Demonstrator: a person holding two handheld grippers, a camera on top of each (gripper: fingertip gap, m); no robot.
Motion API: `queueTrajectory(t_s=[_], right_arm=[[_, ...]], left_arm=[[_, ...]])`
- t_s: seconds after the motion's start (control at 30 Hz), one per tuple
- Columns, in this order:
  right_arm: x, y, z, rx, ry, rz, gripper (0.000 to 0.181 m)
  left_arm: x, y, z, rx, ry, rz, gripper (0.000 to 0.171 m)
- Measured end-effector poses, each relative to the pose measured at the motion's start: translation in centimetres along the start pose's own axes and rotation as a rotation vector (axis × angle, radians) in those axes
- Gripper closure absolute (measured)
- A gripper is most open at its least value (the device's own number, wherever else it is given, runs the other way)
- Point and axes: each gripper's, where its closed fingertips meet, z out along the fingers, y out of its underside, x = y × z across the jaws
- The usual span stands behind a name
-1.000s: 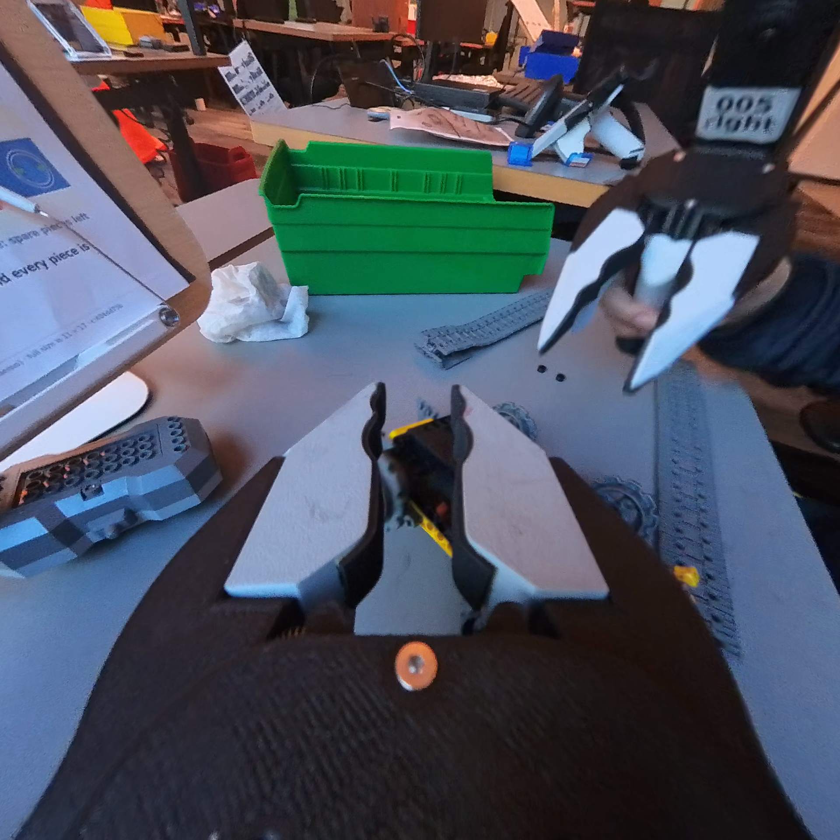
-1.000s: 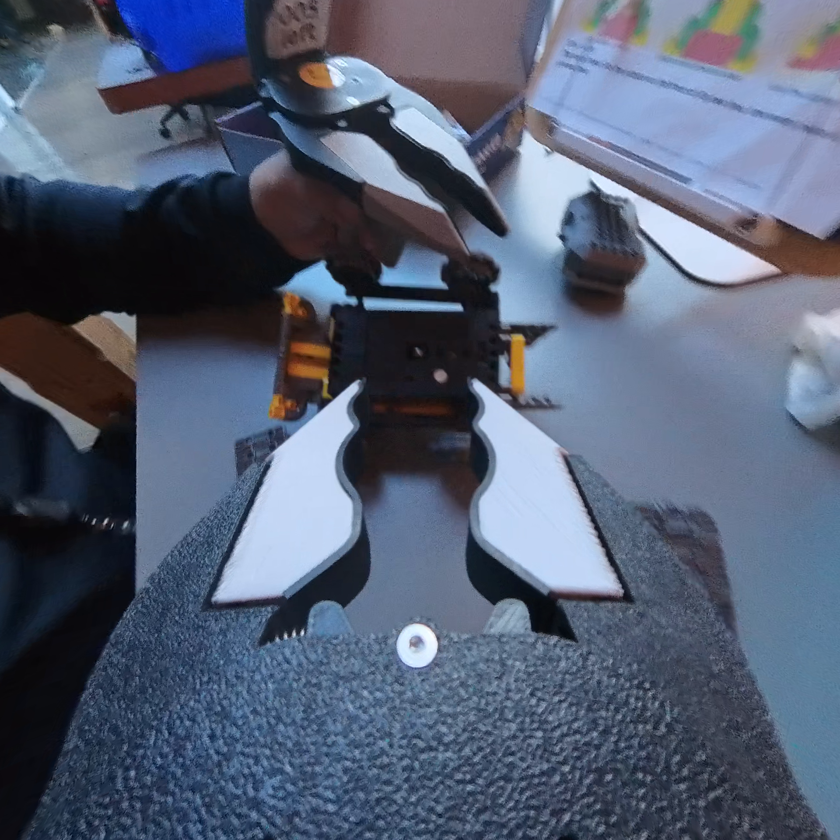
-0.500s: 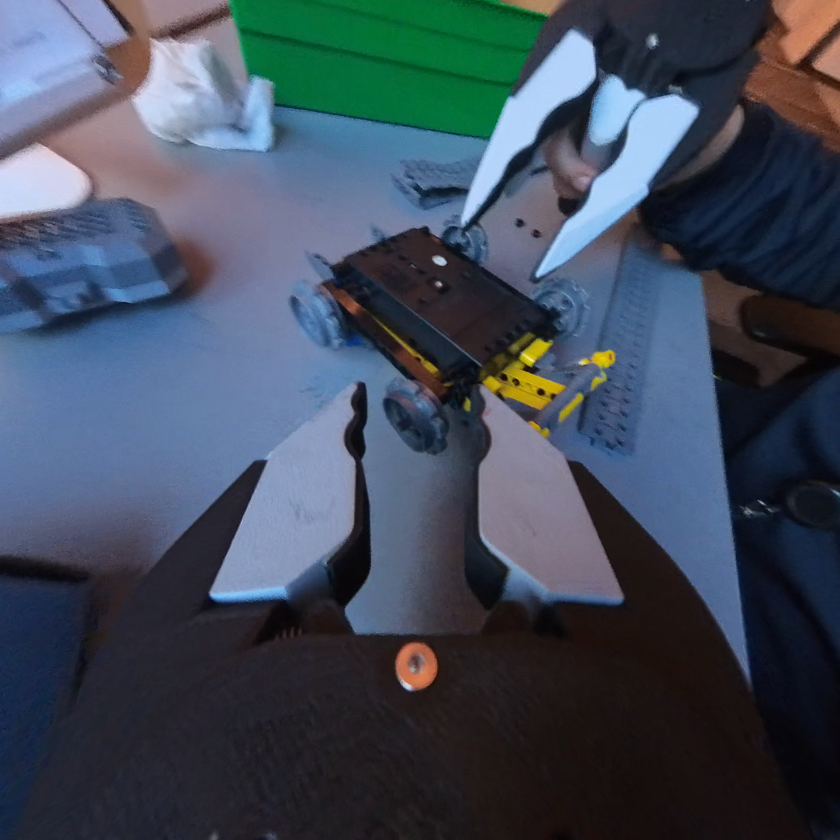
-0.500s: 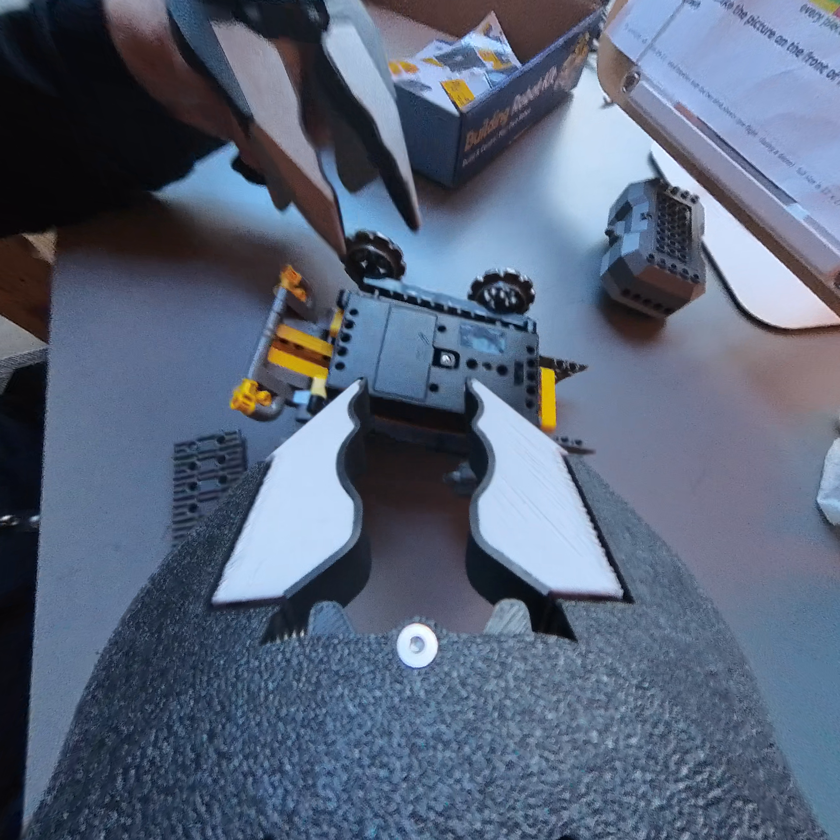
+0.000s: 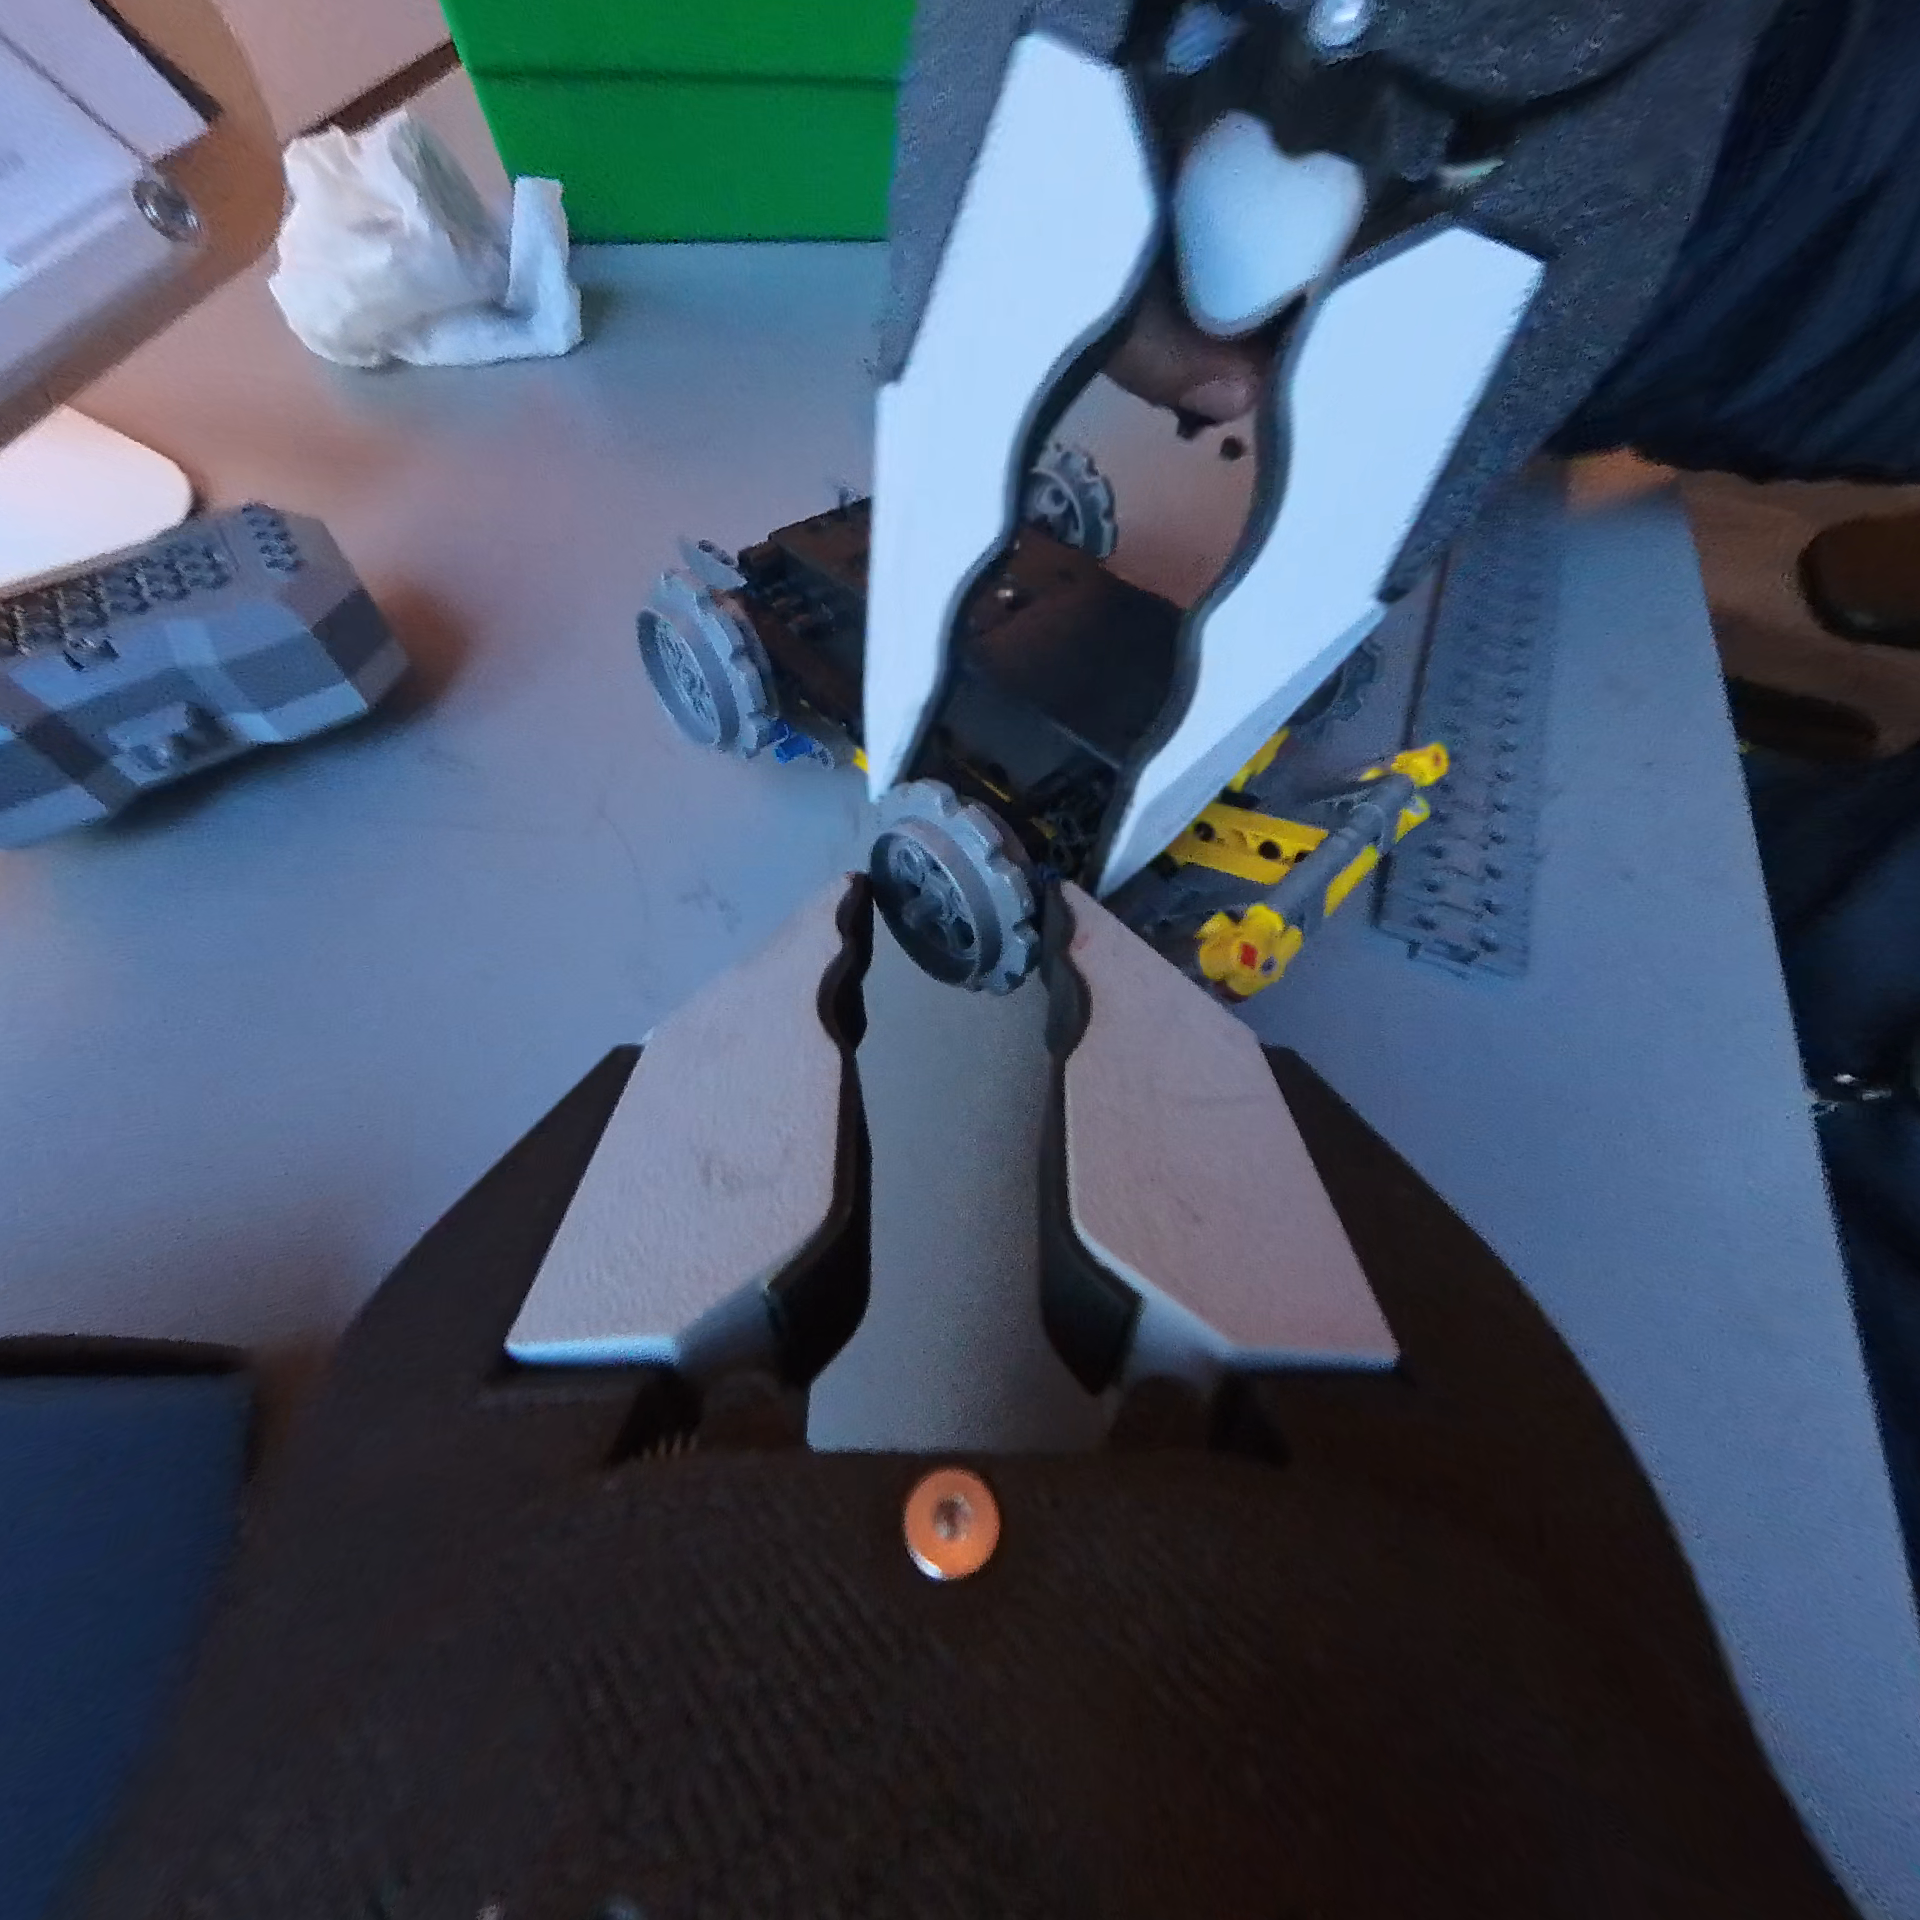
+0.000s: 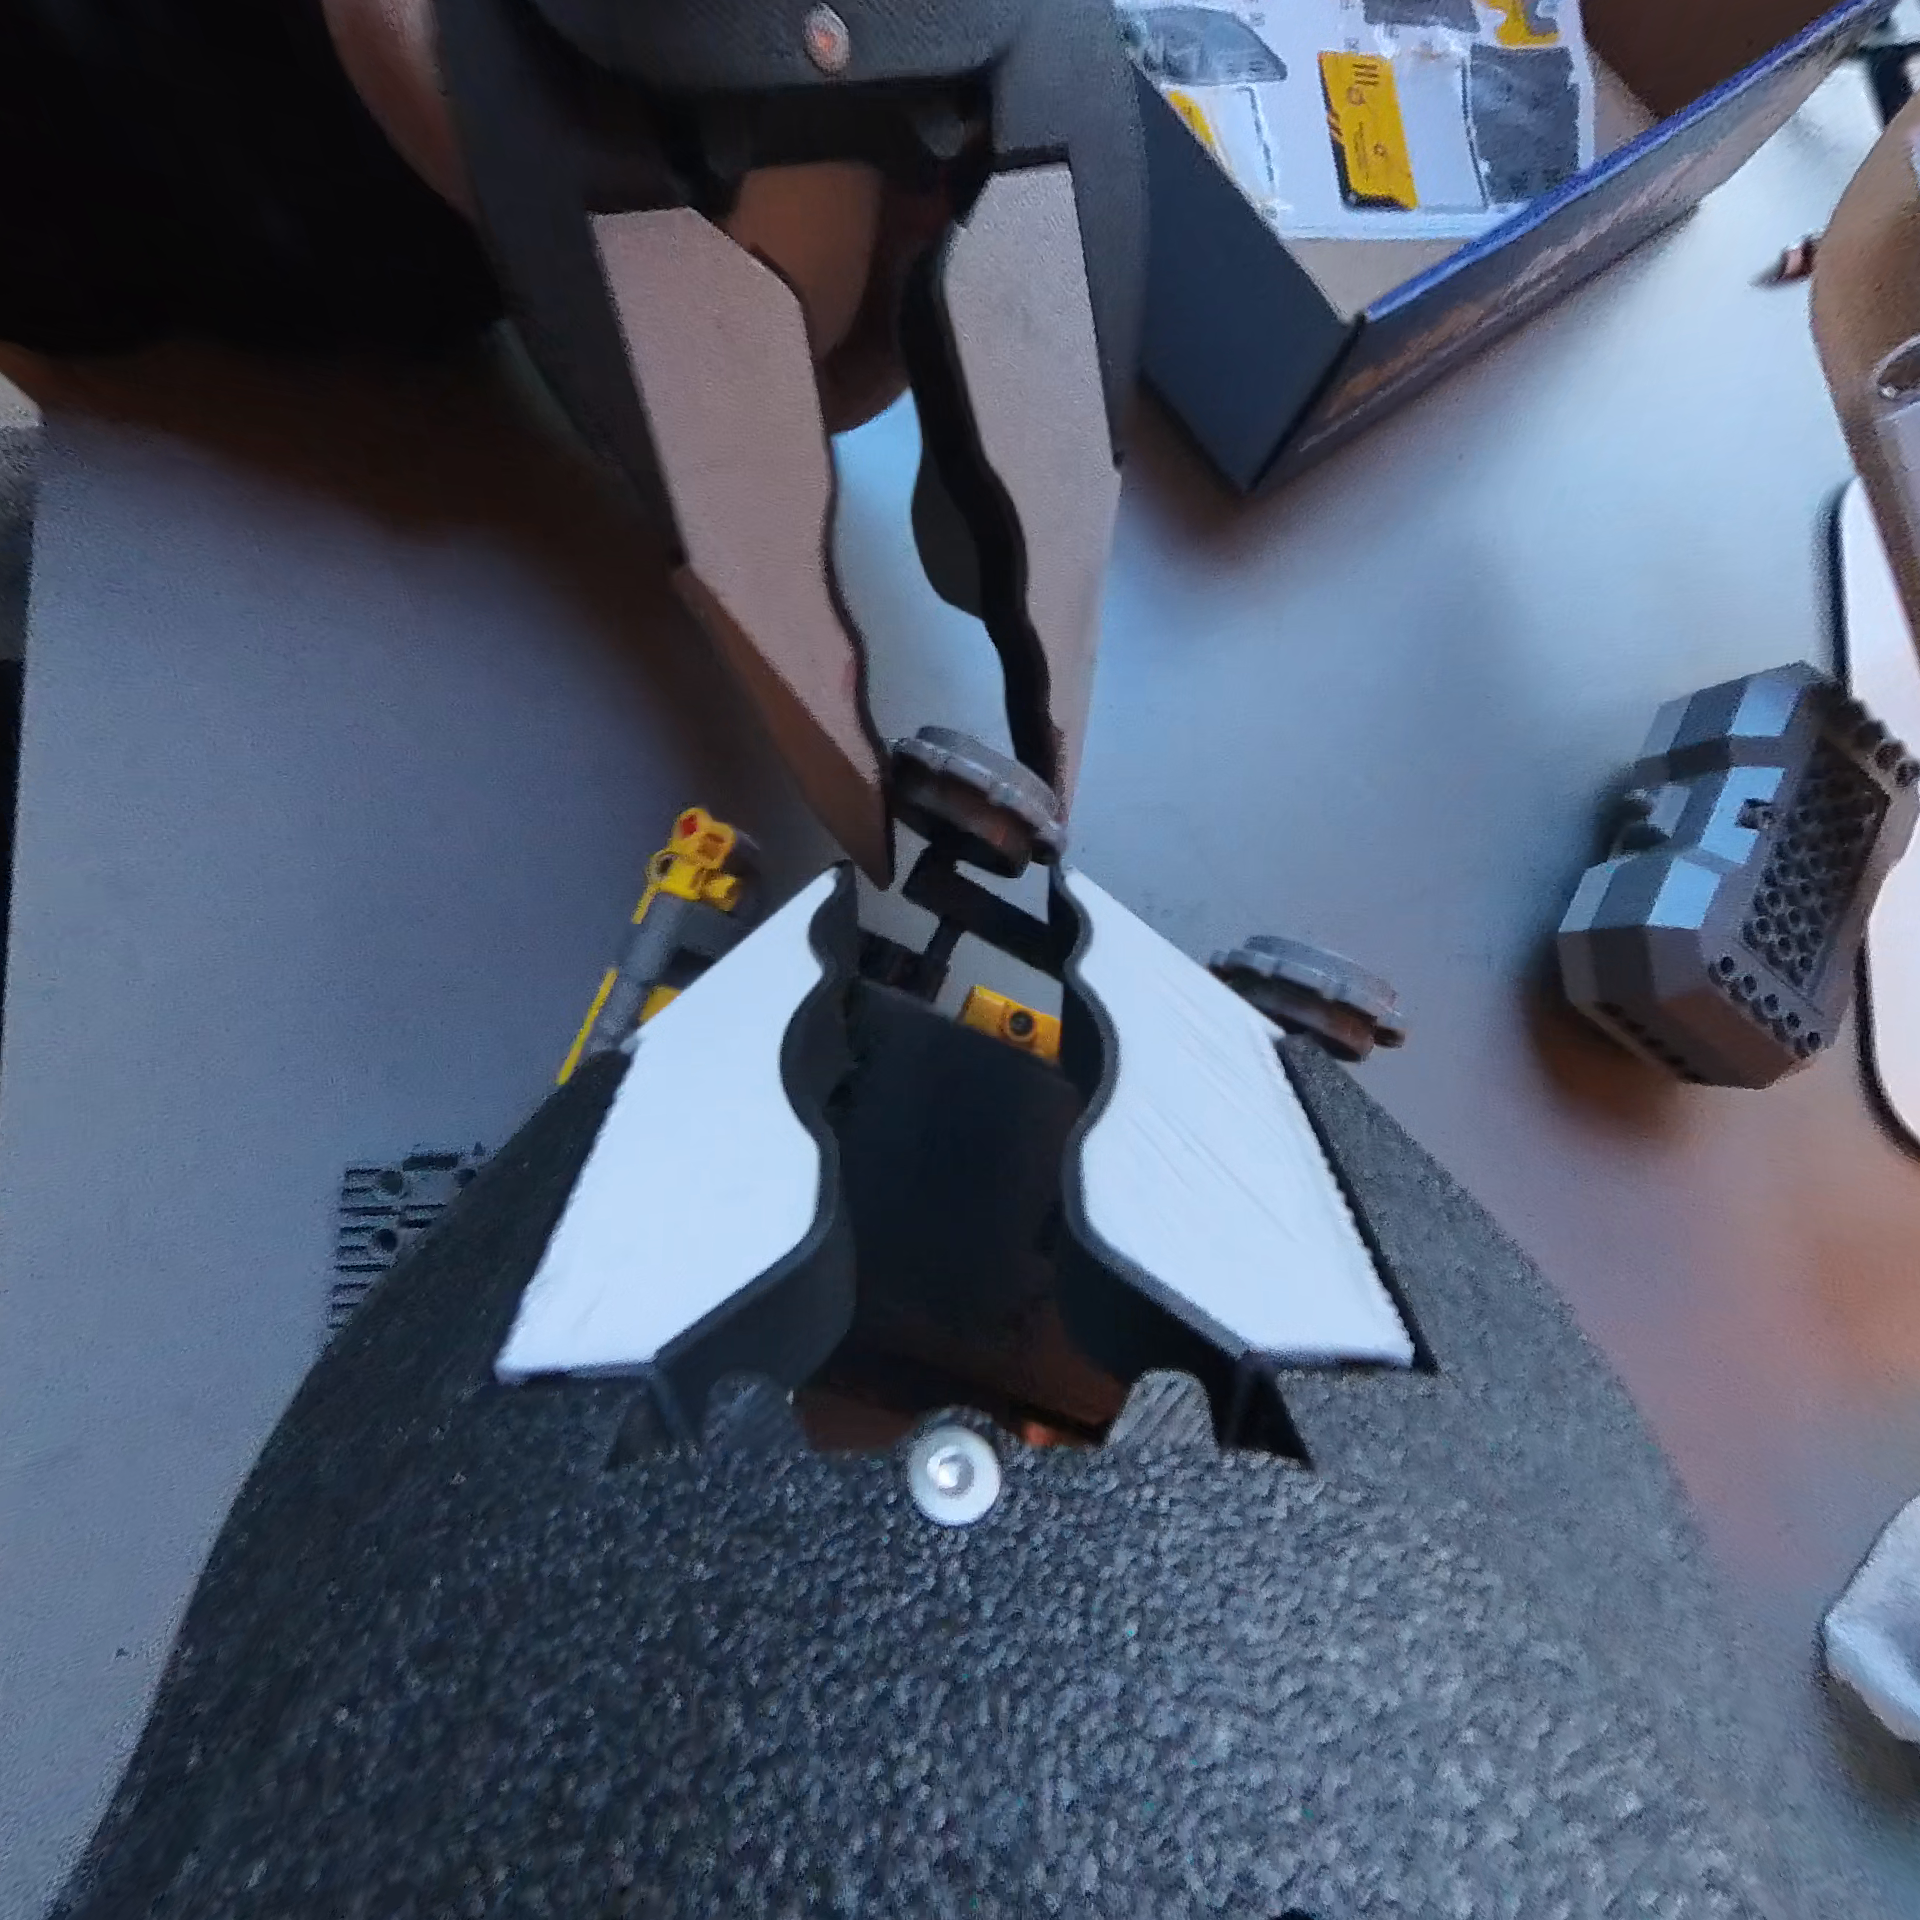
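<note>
A black and yellow brick-built vehicle (image 5: 1070, 644) with grey toothed wheels lies on the grey table. My left gripper (image 5: 951, 899) is closed on its near wheel (image 5: 951, 904), one fingertip on each side. In the right wrist view the left gripper (image 6: 966, 842) comes down from the top onto that wheel (image 6: 971, 795). My right gripper (image 6: 951, 883) is open, its fingers spread over the vehicle's black body (image 6: 956, 1143). In the left wrist view it (image 5: 997, 831) reaches in from above, tips close to mine. A yellow arm (image 5: 1309, 862) sticks out of the vehicle.
A grey studded brick block (image 5: 177, 644) lies left of the vehicle. Behind it are a crumpled tissue (image 5: 416, 249) and a green bin (image 5: 675, 114). A grey track strip (image 5: 1475, 748) lies along the right edge. A blue cardboard box (image 6: 1455, 260) stands behind the left gripper. Only a small space, under 4 cm, lies between the two pairs of fingers.
My left gripper let go, pulled back and tilted down, then came in and closed on the near wheel. My right gripper moved in over the vehicle's body.
</note>
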Motion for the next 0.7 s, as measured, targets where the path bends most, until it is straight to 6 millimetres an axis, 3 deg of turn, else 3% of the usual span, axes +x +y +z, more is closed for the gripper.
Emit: queueTrajectory(t_s=[0.2, 0.3, 0.4, 0.7], right_arm=[[-0.6, 0.5, 0.8, -0.091, -0.201, 0.042, 0.146], [-0.6, 0.5, 0.5, -0.123, -0.236, -0.068, 0.151], [0.1, 0.5, 0.4, -0.115, -0.195, -0.204, 0.161], [1.3, 0.0, 0.6, 0.049, -0.105, -0.163, 0.165]], left_arm=[[-0.2, 0.0, -0.2, -0.034, -0.096, 0.169, 0.142], [0.0, -0.2, -0.4, -0.025, -0.09, 0.171, 0.142], [-0.4, -0.6, -0.7, 0.001, -0.101, 0.116, 0.145], [-1.9, -0.7, -0.8, 0.036, -0.15, 0.016, 0.152]])
